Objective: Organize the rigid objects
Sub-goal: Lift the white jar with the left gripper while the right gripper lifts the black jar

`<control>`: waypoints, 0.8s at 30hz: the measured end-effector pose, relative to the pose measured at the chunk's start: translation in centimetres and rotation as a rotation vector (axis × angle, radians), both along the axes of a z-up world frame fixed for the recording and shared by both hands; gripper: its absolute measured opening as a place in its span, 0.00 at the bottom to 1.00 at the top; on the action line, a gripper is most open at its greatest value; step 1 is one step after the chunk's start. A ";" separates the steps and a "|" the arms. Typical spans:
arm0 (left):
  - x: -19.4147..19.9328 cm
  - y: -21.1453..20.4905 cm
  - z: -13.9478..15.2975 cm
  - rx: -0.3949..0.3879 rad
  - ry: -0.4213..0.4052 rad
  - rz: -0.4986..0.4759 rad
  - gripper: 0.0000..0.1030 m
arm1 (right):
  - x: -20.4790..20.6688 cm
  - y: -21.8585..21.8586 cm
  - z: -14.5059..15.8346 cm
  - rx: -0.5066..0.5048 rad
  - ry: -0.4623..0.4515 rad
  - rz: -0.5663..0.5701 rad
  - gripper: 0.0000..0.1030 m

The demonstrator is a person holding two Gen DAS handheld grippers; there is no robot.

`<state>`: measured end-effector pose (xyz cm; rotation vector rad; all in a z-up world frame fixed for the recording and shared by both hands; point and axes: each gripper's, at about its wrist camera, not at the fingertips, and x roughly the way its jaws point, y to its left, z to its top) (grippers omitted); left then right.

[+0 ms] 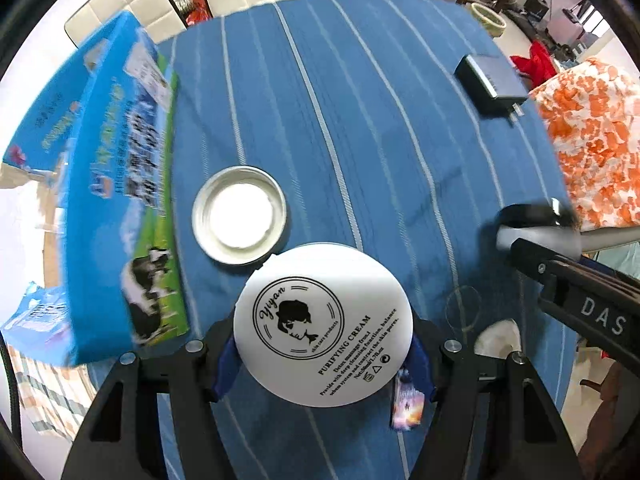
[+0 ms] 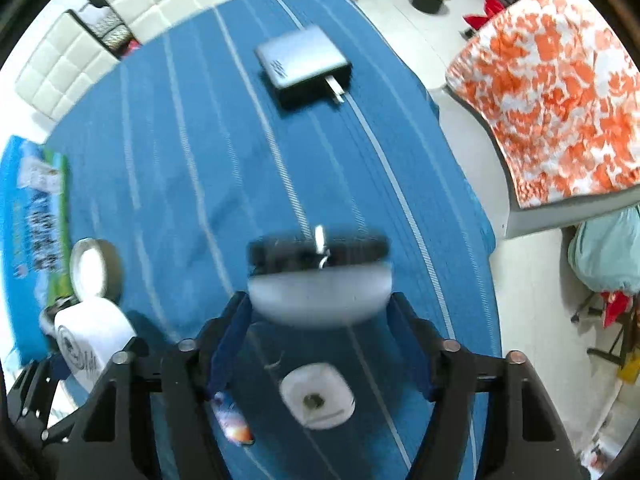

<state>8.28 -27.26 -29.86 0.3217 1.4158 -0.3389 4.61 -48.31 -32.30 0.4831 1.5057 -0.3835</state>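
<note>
Both grippers carried loads above a table covered by a blue cloth with pale stripes (image 1: 360, 100). The left gripper (image 1: 322, 354) held a round white cream jar printed with a black portrait logo (image 1: 322, 330), its blue-padded fingers (image 1: 225, 364) pinching the jar's sides at the widest part, probably so the smooth round body could not roll out. Just beyond the jar, on the cloth, lay an upturned silver metal lid with a white liner (image 1: 239, 221), likely the jar's own cap. A blue and green milk carton box (image 1: 116, 200) lay at the left edge.

The right gripper (image 2: 319, 320) held a blurred grey and black curved object (image 2: 319, 276), its kind unclear; the fingers (image 2: 230, 334) were spread wide and closed against its ends. Beneath it sat a small white square dish (image 2: 318, 398). A dark flat rectangular adapter with metal prongs (image 2: 304, 66) lay at the far right.
</note>
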 end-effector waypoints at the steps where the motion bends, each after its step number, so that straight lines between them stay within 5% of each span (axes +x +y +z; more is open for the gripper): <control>1: -0.4 0.5 0.9 -0.006 -0.013 0.000 0.63 | 0.0 0.6 0.9 -0.015 0.013 0.020 0.01; 3: -1.6 1.4 2.1 -0.013 -0.035 -0.003 0.63 | 0.3 1.4 2.1 -0.055 -0.008 0.061 0.01; 5: -1.9 2.5 2.9 -0.013 -0.048 -0.008 0.63 | 0.1 1.4 1.8 0.059 -0.047 0.063 0.03; 7: -1.3 3.8 3.0 -0.025 -0.037 0.004 0.63 | -0.6 0.5 1.4 0.214 -0.059 0.012 0.22; 9: -0.6 4.7 3.4 -0.045 -0.022 0.021 0.63 | -1.3 -1.2 2.0 0.272 -0.095 -0.052 0.58; 11: 0.3 5.1 3.3 -0.062 -0.008 0.044 0.63 | -2.1 -2.9 3.1 0.246 -0.136 -0.114 0.67; 15: 2.4 3.5 2.6 -0.109 0.020 0.078 0.63 | -2.3 -6.0 3.2 0.170 -0.169 -0.227 0.67; 19: 4.6 0.8 2.6 -0.166 0.031 0.115 0.63 | 1.1 -10.3 2.2 -0.069 -0.268 -0.244 0.76; 21: 6.0 -1.1 2.3 -0.197 0.019 0.118 0.63 | 4.1 -12.6 -1.3 0.028 -0.250 -0.217 0.74; 24: 7.5 -3.8 1.9 -0.203 0.000 0.097 0.63 | 6.6 -12.2 -4.3 0.061 -0.153 -0.110 0.54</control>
